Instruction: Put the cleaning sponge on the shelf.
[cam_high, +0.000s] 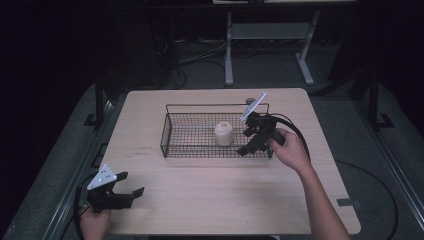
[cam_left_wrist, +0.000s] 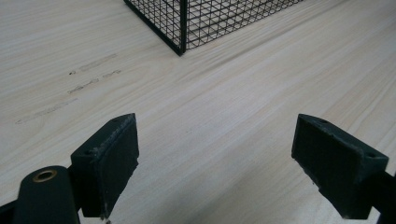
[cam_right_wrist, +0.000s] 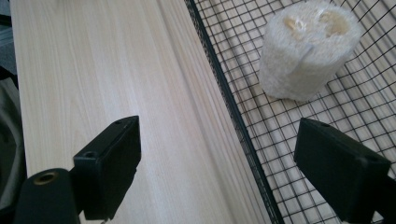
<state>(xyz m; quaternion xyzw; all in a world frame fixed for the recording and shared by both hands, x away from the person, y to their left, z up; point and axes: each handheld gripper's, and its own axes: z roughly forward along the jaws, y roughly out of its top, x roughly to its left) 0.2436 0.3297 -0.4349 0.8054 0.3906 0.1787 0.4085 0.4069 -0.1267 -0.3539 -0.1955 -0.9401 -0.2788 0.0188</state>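
A black wire basket (cam_high: 172, 129) stands in the middle of the wooden table (cam_high: 200, 190). Inside it a pale loofah piece (cam_high: 223, 133) stands upright on the mesh floor; the right gripper view shows the same loofah (cam_right_wrist: 306, 51) beyond the basket's rim (cam_right_wrist: 224, 93). My right gripper (cam_high: 246, 142) hangs open over the basket's right end, a little to the right of the loofah, and holds nothing. My left gripper (cam_high: 131, 192) rests open near the table's front left corner, pointing right, nothing between its jaws. The basket's corner (cam_left_wrist: 181, 44) lies well ahead of it.
The basket's walls rise around the loofah. Faint pencil marks (cam_left_wrist: 88, 79) lie on the wood left of the basket. Dark floor, cables and a white table frame (cam_high: 229, 45) lie beyond the far edge. A cable (cam_high: 295, 131) trails from my right gripper.
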